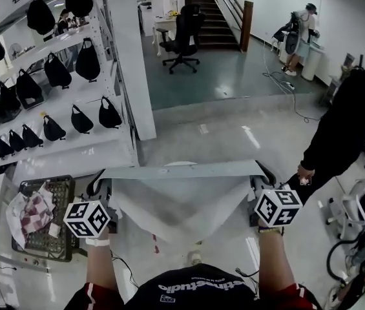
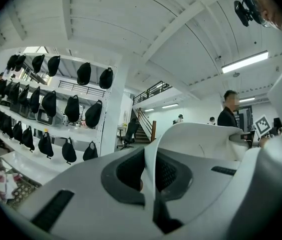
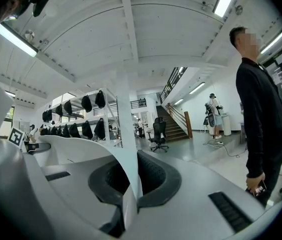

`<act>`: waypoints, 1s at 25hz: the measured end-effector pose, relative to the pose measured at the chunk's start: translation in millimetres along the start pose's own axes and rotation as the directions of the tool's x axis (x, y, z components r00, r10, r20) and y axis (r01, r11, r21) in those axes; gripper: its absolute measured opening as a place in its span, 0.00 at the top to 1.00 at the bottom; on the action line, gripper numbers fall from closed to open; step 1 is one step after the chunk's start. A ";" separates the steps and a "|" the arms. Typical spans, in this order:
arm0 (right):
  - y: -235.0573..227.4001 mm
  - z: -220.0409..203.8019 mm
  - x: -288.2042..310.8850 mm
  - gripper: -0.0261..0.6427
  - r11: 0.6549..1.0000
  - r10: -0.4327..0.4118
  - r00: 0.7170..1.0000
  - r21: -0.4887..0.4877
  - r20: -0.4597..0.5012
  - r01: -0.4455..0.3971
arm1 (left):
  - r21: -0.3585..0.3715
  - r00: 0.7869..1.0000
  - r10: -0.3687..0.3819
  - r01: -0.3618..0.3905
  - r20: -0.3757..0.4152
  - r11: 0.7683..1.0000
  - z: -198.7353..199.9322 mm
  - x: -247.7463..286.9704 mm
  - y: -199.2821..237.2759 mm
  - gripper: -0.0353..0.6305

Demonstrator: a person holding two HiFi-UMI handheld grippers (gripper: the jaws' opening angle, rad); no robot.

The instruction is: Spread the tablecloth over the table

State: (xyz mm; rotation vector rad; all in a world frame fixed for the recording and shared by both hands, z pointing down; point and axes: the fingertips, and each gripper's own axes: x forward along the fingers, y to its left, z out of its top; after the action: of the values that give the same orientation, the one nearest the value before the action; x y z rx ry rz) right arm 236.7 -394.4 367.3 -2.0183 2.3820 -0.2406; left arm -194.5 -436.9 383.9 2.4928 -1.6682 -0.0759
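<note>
I hold a white tablecloth [image 1: 181, 202] up in the air, stretched between both grippers; its top edge runs level and the middle sags toward my body. My left gripper [image 1: 98, 186] is shut on the cloth's left corner and my right gripper [image 1: 264, 174] on its right corner. In the left gripper view the jaws [image 2: 150, 176] pinch a thin fold of the white cloth [image 2: 200, 134], which curves off to the right. The right gripper view shows the same: the jaws [image 3: 131, 184] clamp the cloth [image 3: 76, 149], which arcs away leftward. No table shows under the cloth.
A dark wire basket [image 1: 62, 205] with a checked rag [image 1: 32, 212] sits on a white surface at the left. A person in black [image 1: 344, 124] stands close on the right. White shelves of black bags [image 1: 72, 118] fill the left; an office chair [image 1: 182, 37] stands far ahead.
</note>
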 end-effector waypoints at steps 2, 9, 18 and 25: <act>-5.1 4.1 13.9 0.92 1.000 0.002 1.000 -0.002 0.001 -0.002 | 0.002 1.000 0.001 -0.001 0.004 1.000 3.1 13.8 2.2 0.92; -17.1 24.0 61.8 0.92 1.000 0.015 1.000 -0.014 0.009 -0.015 | -0.004 1.000 0.019 -0.019 0.021 1.000 19.7 58.5 13.5 0.92; -32.1 40.5 124.9 0.92 0.999 0.035 0.999 -0.027 0.001 -0.035 | 0.027 0.999 0.039 -0.039 0.012 0.999 37.3 112.1 27.7 0.92; -46.3 61.0 170.7 0.92 0.997 0.056 0.998 -0.054 -0.001 -0.056 | 0.032 0.998 0.056 -0.057 0.028 0.998 58.1 157.7 35.6 0.92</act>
State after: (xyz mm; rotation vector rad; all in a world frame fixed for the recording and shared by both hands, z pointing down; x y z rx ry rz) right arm 259.7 -575.9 328.3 -1.9690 2.4667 -0.1770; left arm -173.6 -600.9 337.3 2.4764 -1.7638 -0.0774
